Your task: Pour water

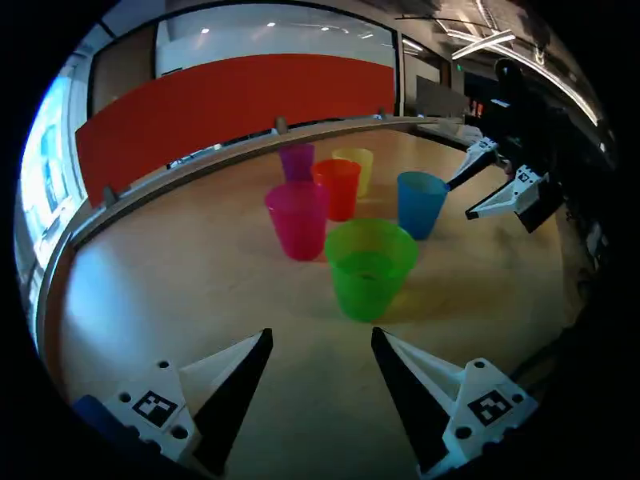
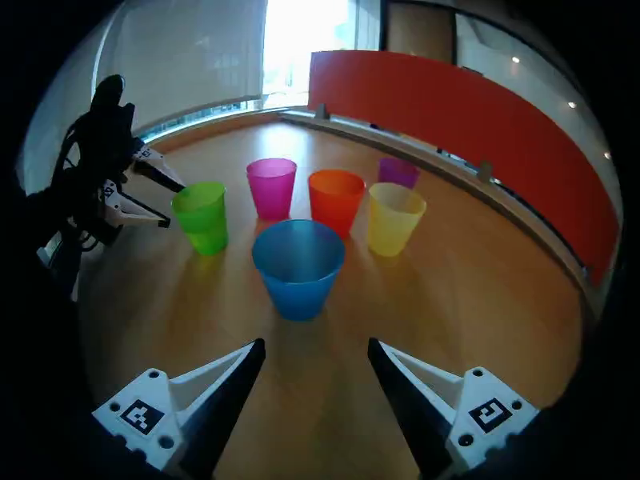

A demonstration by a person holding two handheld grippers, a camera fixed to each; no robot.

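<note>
Several plastic cups stand upright on a wooden table. In the left gripper view my left gripper (image 1: pixel 322 340) is open a little short of the green cup (image 1: pixel 370 270); behind it stand the pink cup (image 1: pixel 298 218), orange cup (image 1: pixel 337 188), yellow cup (image 1: pixel 354 164), purple cup (image 1: pixel 297 161) and blue cup (image 1: pixel 420 203). The right gripper (image 1: pixel 472 200) hangs open just right of the blue cup. In the right gripper view my right gripper (image 2: pixel 316 346) is open just before the blue cup (image 2: pixel 298 268). The left gripper (image 2: pixel 164 204) is open beside the green cup (image 2: pixel 201 216).
A red partition panel (image 1: pixel 232 104) runs along the table's far edge (image 1: pixel 200 164). In the right gripper view it (image 2: pixel 480 120) lines the right side, with bright windows (image 2: pixel 304 44) behind. Bare wood (image 2: pixel 480 304) lies right of the cups.
</note>
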